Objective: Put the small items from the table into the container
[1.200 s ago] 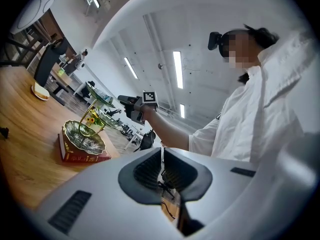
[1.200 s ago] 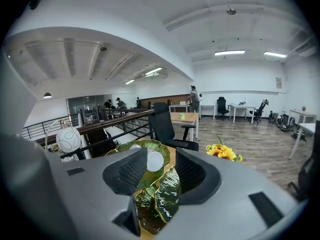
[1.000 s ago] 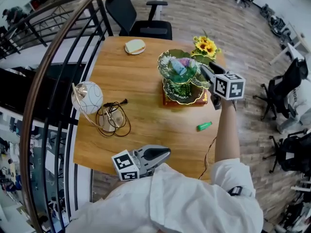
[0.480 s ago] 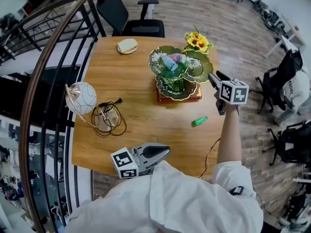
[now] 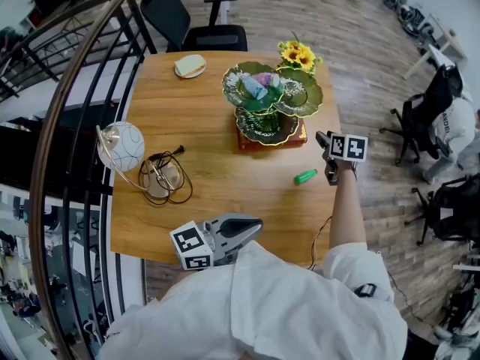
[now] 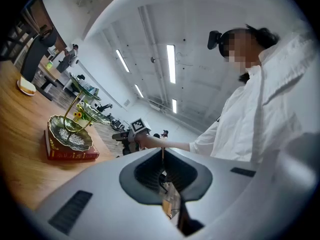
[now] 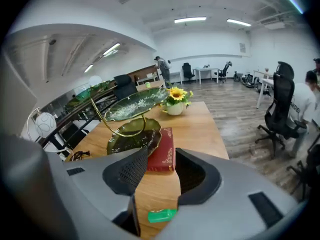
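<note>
Approach to the green piece [image 5: 305, 176]
Right tool [image 7: 156, 181] spread, empty, just short of it — next: lower, pinch, carry to the tiered dish [image 5: 264, 124].

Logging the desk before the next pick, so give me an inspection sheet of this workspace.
Surface: wooden table.
Job's things: green item lying on the table; tiered tray holding small pieces.
Clutter: globe lamp, saucer, sunflowers, red book under the tray.
Tongs: left tongs shut, empty; right tongs open, near the green item.
Cables: cord coiled at the lamp's base.
Surroundings: railing at left, office chairs around.
</note>
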{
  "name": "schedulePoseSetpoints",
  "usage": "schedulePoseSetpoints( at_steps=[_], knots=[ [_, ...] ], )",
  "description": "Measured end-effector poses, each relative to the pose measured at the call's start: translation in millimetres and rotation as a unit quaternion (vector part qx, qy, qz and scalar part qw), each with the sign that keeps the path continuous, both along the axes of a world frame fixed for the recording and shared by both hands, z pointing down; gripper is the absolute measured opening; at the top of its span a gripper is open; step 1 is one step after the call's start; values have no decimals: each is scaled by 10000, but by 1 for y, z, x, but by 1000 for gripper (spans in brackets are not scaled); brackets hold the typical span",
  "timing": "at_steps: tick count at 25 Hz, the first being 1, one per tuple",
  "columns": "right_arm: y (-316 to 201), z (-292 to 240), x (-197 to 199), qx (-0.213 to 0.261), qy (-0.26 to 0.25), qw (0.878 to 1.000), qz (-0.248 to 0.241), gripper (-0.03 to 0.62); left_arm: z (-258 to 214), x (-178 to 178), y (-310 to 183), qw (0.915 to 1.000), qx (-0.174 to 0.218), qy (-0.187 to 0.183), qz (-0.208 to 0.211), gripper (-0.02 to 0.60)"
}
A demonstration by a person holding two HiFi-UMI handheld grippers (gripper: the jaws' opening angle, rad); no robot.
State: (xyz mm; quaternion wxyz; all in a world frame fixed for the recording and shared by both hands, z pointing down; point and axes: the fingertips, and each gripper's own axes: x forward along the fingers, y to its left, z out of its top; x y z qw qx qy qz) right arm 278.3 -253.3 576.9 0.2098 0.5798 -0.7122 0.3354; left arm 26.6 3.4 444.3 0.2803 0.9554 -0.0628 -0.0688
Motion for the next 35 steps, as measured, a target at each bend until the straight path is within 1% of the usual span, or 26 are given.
schedulePoseSetpoints(
  at_steps=[3,5,6,8,10,12,14,15,16,17,20,22,27,30,33,35],
  knots=[
    [14,27,5,-302,-14,9995,102,175,-1,-2,1,10000,8,5,-7,8],
    [24,42,5,-463,45,9989,8,175,-2,-3,2,10000,13,14,0,8],
    [28,49,4,-510,88,9986,-125,175,-2,-3,2,10000,12,20,2,8],
    [38,60,-4,-533,190,9964,-627,175,-1,-4,2,10000,5,21,-1,8],
    [49,68,-15,-511,334,9893,-1326,175,0,-5,2,10000,-6,15,-12,8],
    [62,75,-23,-543,523,9766,-2012,175,1,-6,2,10000,-24,7,-39,8],
    [75,86,-28,-674,784,9594,-2624,173,1,-8,1,10000,-43,3,-68,8],
    [81,92,-29,-756,958,9481,-2935,173,2,-8,1,10000,-52,1,-78,8],
    [88,97,-32,-834,1161,9343,-3265,173,2,-8,1,9999,-60,-2,-85,8],
    [96,103,-34,-911,1384,9179,-3605,173,3,-8,1,9999,-67,-6,-90,8],
    [116,121,-40,-1143,2058,8599,-4528,173,5,-9,-1,9999,-92,-4,-123,8],
    [123,133,-39,-1228,2475,8231,-4962,173,6,-9,-2,9998,-124,-15,-161,8],
    [136,153,-45,-1242,3138,7422,-5790,173,9,-10,-5,9994,-198,-52,-267,8],
    [136,164,-45,-1214,3556,6936,-6146,172,11,-12,-8,9990,-243,-55,-358,8],
    [138,173,-44,-1234,3789,6555,-6415,172,12,-13,-11,9987,-271,-57,-433,8],
    [140,179,-41,-1269,3904,6338,-6555,170,13,-13,-12,9984,-298,-61,-475,8]
  ],
)
